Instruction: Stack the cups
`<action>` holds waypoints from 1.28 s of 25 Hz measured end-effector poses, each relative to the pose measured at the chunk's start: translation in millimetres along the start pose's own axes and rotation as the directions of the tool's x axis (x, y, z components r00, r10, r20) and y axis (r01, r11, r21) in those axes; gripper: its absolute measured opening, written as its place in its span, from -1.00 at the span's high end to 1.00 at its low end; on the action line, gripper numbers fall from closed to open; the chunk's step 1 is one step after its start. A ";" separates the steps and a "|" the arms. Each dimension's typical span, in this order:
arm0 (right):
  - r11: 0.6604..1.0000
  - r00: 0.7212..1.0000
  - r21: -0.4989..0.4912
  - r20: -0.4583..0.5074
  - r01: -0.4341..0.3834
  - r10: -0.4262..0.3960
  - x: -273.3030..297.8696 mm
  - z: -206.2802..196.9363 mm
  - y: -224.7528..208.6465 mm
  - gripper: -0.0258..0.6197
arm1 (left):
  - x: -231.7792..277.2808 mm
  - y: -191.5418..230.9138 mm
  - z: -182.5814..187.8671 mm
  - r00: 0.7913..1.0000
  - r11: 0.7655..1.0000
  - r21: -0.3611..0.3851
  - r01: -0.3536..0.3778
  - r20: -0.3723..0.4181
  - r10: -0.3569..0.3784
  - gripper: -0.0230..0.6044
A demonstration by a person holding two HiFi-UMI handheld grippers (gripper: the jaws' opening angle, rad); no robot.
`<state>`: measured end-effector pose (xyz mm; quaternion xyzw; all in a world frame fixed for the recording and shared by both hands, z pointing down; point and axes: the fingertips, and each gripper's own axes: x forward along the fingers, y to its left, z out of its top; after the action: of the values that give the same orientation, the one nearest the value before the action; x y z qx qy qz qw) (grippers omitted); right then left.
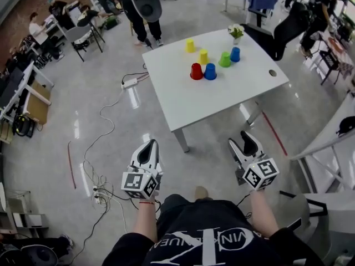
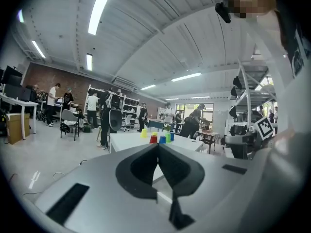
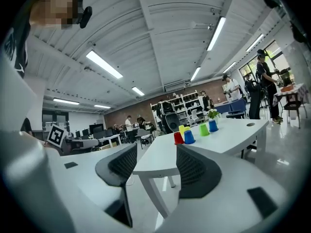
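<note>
Six plastic cups stand upside down and unstacked on the far part of a white table (image 1: 194, 101). The red cup (image 1: 196, 71) and a blue cup (image 1: 210, 71) sit side by side at the front. A yellow cup (image 1: 203, 56) stands just behind them, and a second yellow cup (image 1: 190, 45) farther back. The green cup (image 1: 224, 59) and a second blue cup (image 1: 235, 54) pair up on the right
</note>
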<state>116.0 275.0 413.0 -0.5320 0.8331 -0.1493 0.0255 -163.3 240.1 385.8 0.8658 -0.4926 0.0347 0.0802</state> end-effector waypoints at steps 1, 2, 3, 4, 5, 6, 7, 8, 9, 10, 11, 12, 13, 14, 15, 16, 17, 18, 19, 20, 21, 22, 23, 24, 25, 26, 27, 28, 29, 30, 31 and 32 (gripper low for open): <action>1.000 1.000 -0.003 0.000 -0.004 0.004 2.2 1.7 -1.0 0.12 | 4.8 1.5 1.5 1.000 1.000 0.002 0.003 -0.003 -0.003 0.91; 1.000 1.000 -0.008 -0.001 -0.007 0.007 3.9 3.4 -2.9 0.12 | 9.6 2.5 4.7 1.000 1.000 0.006 0.008 -0.002 -0.008 0.91; 1.000 1.000 -0.012 -0.001 -0.007 0.007 5.2 5.0 -5.5 0.12 | 13.9 2.6 8.9 1.000 1.000 0.014 0.015 0.002 -0.015 0.91; 1.000 1.000 -0.011 0.000 -0.005 0.005 6.5 5.9 -8.4 0.12 | 17.2 2.0 13.2 1.000 0.999 0.025 0.023 0.006 -0.023 0.91; 1.000 1.000 -0.007 0.000 -0.004 0.004 8.4 5.9 -11.1 0.12 | 19.6 1.4 16.9 1.000 0.999 0.037 0.029 0.010 -0.029 0.91; 1.000 1.000 -0.001 -0.001 -0.003 0.003 11.9 5.2 -13.3 0.12 | 21.7 1.8 19.2 0.999 0.998 0.045 0.032 0.014 -0.032 0.91; 1.000 1.000 0.005 -0.004 -0.003 0.003 17.2 4.1 -14.7 0.12 | 23.9 4.1 19.8 0.999 0.999 0.046 0.030 0.015 -0.031 0.91; 1.000 1.000 0.010 -0.010 -0.006 0.006 24.1 2.7 -14.8 0.12 | 26.4 8.7 18.5 1.000 0.999 0.037 0.025 0.013 -0.025 0.91; 1.000 1.000 0.013 -0.018 -0.009 0.010 31.6 1.2 -13.5 0.12 | 29.1 15.5 15.0 1.000 1.000 0.018 0.017 0.007 -0.017 0.91; 1.000 0.999 0.013 -0.028 -0.016 0.016 39.2 -0.8 -11.5 0.12 | 31.9 23.9 9.5 1.000 1.000 -0.009 0.006 -0.002 -0.006 0.91; 1.000 0.999 0.008 -0.040 -0.023 0.023 46.5 -3.0 -9.7 0.12 | 35.3 33.2 2.8 1.000 0.999 -0.036 -0.007 -0.012 0.007 0.91; 1.000 0.998 -0.001 -0.052 -0.029 0.029 54.0 -5.4 -9.4 0.12 | 40.0 42.6 -3.8 1.000 0.998 -0.057 -0.019 -0.021 0.017 0.91; 0.999 0.998 -0.011 -0.063 -0.032 0.031 62.3 -7.6 -11.2 0.12 | 46.5 51.7 -8.8 0.999 0.997 -0.068 -0.024 -0.026 0.022 0.91; 0.999 0.997 -0.017 -0.070 -0.030 0.029 71.6 -8.7 -14.9 0.12 | 55.3 59.9 -11.4 0.999 0.997 -0.070 -0.023 -0.027 0.021 0.91; 1.000 0.997 -0.018 -0.075 -0.022 0.021 81.8 -8.5 -19.9 0.12 | 66.2 67.5 -11.4 1.000 0.998 -0.067 -0.016 -0.025 0.014 0.91; 1.000 0.997 -0.015 -0.078 -0.010 0.009 92.2 -7.3 -25.6 0.12 | 78.5 74.2 -9.7 1.000 0.998 -0.063 -0.005 -0.021 0.004 0.91; 1.000 0.997 -0.010 -0.079 0.004 -0.005 102.5 -5.8 -31.3 0.12 | 91.4 80.3 -7.1 1.000 0.998 -0.059 0.007 -0.017 -0.008 0.91; 1.000 0.997 -0.007 -0.079 0.017 -0.017 113.1 -4.2 -36.2 0.12 | 104.4 86.0 -3.7 1.000 0.998 -0.055 0.021 -0.014 -0.022 0.91; 1.000 0.996 -0.007 -0.081 0.025 -0.025 124.6 -2.1 -39.8 0.12 | 117.2 92.2 0.4 0.999 0.998 -0.051 0.035 -0.011 -0.035 0.91; 1.000 0.996 -0.011 -0.082 0.029 -0.029 137.2 1.0 -42.5 0.12 | 130.0 99.4 4.7 0.999 0.998 -0.047 0.047 -0.008 -0.047 0.91; 0.999 0.996 -0.016 -0.082 0.031 -0.033 150.4 5.2 -44.9 0.12 | 142.8 107.5 8.6 0.998 0.997 -0.043 0.058 -0.007 -0.058 0.91; 0.999 0.996 -0.021 -0.081 0.036 -0.038 163.5 10.3 -47.6 0.12 | 155.5 115.8 11.9 0.998 0.997 -0.040 0.068 -0.007 -0.069 0.91; 0.999 0.996 -0.023 -0.077 0.043 -0.045 176.4 15.6 -50.9 0.12 | 168.1 123.4 14.9 0.997 0.996 -0.038 0.080 -0.010 -0.080 0.91; 0.998 0.996 -0.021 -0.073 0.052 -0.054 189.0 20.4 -54.5 0.12 | 180.4 130.1 17.8 0.996 0.995 -0.037 0.092 -0.013 -0.092 0.91; 0.998 0.996 -0.015 -0.070 0.062 -0.062 201.3 24.0 -57.5 0.12 | 191.9 135.7 20.5 0.994 0.994 -0.036 0.105 -0.016 -0.106 0.91; 0.998 0.995 -0.007 -0.069 0.069 -0.070 213.2 25.8 -59.2 0.12 | 202.3 140.5 22.5 0.992 0.992 -0.035 0.120 -0.020 -0.121 0.91; 0.997 0.995 0.000 -0.072 0.075 -0.075 224.5 25.9 -59.6 0.12 | 211.9 145.0 23.5 0.990 0.990 -0.032 0.136 -0.026 -0.137 0.91; 0.997 0.994 0.005 -0.076 0.080 -0.079 235.3 24.7 -59.3 0.12 | 221.0 149.5 23.5 0.988 0.988 -0.028 0.152 -0.035 -0.153 0.91; 0.996 0.993 0.009 -0.083 0.085 -0.084 245.7 22.7 -58.9 0.12 | 230.0 154.4 22.7 0.985 0.986 -0.023 0.165 -0.045 -0.166 0.91; 0.996 0.992 0.012 -0.091 0.091 -0.089 255.6 20.4 -58.9 0.12 | 238.8 159.8 21.9 0.983 0.984 -0.020 0.177 -0.053 -0.177 0.91; 0.995 0.990 0.016 -0.098 0.098 -0.096 264.6 18.2 -59.0 0.12 | 247.4 165.3 21.5 0.981 0.982 -0.022 0.186 -0.059 -0.187 0.91; 0.994 0.989 0.019 -0.106 0.107 -0.104 272.5 16.2 -59.3 0.12 | 255.5 170.6 21.6 0.978 0.980 -0.026 0.196 -0.061 -0.197 0.91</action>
<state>53.5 4.7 445.7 -0.5664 0.8021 -0.1884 -0.0197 -179.3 -65.8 417.9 0.9080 -0.4021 0.0491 0.1072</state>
